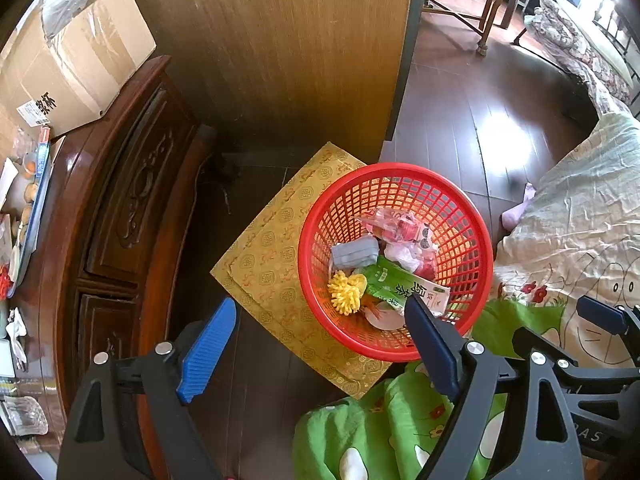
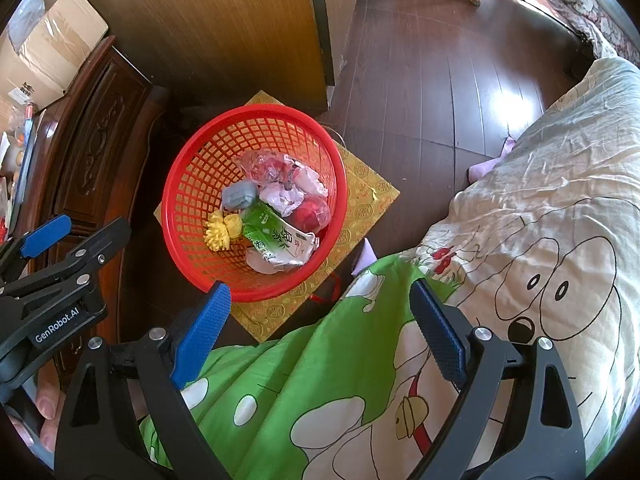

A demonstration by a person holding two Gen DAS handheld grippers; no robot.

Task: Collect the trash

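A red mesh basket stands on a yellow patterned mat on the floor. It holds a green tea carton, a grey folded mask, a yellow spiky ball and crumpled red and white wrappers. My left gripper is open and empty, above the basket's near-left edge. My right gripper is open and empty, over the bed cover just in front of the basket.
A carved dark wooden cabinet stands left, with a cardboard box on top. A bed with a green and cream cartoon cover fills the right and foreground. A wood panel wall rises behind the basket.
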